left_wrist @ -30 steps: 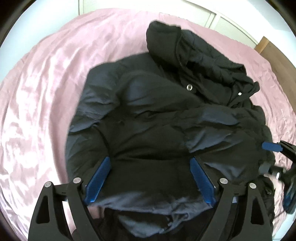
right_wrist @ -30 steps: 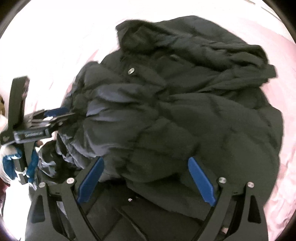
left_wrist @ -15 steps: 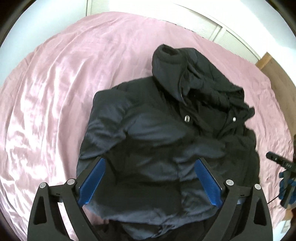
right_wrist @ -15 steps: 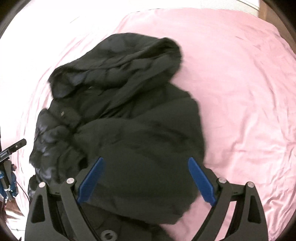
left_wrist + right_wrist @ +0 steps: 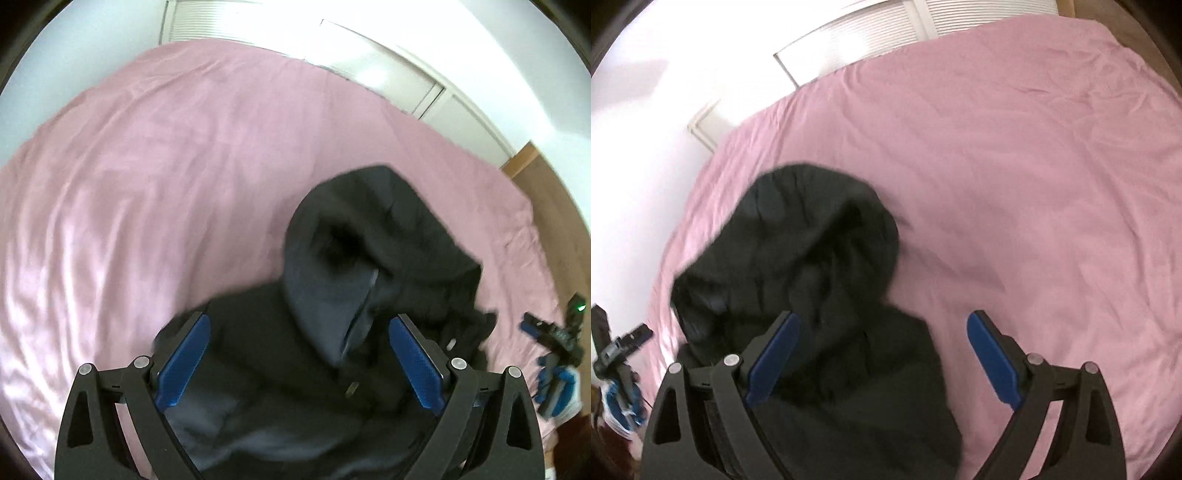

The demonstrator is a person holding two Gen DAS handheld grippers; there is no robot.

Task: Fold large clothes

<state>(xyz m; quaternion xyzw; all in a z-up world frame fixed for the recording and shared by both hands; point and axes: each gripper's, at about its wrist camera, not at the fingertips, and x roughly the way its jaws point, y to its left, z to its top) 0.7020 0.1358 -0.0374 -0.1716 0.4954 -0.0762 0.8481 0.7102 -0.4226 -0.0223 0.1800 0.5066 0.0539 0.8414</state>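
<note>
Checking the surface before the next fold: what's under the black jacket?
The black jacket lies on a pink bedsheet, which shows bare all around it. Whatever sits directly beneath the jacket is covered and can't be seen.

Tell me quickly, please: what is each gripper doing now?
Left gripper: open, holding nothing, above the black padded hooded jacket.
Right gripper: open, holding nothing.

A pink-sheeted bed [image 5: 177, 155] (wrinkled) carries a black jacket [image 5: 369, 258].
</note>
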